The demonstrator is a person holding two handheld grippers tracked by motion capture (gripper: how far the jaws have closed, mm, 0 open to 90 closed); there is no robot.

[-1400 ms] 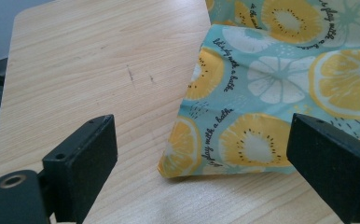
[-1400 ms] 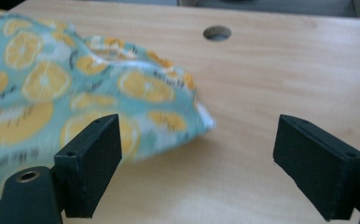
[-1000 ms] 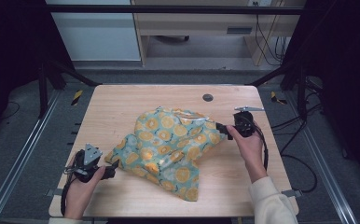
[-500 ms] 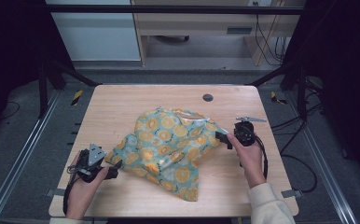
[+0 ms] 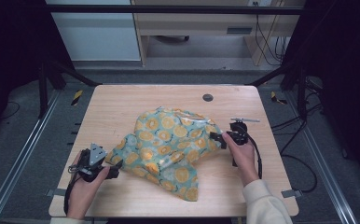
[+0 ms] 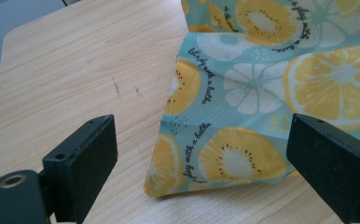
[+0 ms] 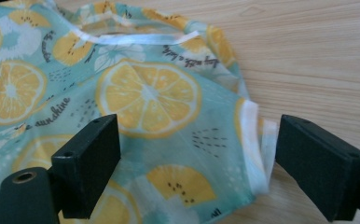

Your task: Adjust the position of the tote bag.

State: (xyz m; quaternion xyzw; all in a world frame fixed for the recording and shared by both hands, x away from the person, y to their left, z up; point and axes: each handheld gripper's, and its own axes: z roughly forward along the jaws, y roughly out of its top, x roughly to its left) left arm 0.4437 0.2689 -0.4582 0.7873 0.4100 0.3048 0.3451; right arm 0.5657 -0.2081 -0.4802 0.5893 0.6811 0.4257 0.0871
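A crumpled cloth (image 5: 169, 147), teal with a print of yellow lemon slices and white trim, is seen lying on the middle of the wooden table (image 5: 117, 109), spread from the near left toward the far right, with one corner reaching the near edge. The left gripper (image 5: 115, 169) is held low at the near left of the table, just beside the cloth's near-left corner. In the left gripper view its two black jaws are seen standing wide apart, and the cloth's corner (image 6: 243, 140) lies flat on the table between them; the pads are not pressed on it. The right gripper (image 5: 220, 139) is held at the cloth's right edge, with a cable trailing back along the person's hand and pale sleeve (image 5: 262, 205). In the right gripper view its jaws are also seen spread wide; they have just been closing slightly. The white-hemmed edge of the cloth (image 7: 255, 149) lies between them, close to the right-hand jaw, and no pinch is made; whether that jaw touches the hem cannot be told. A small dark round disc (image 5: 208, 97) is noted on the far side of the table, well apart from the cloth.
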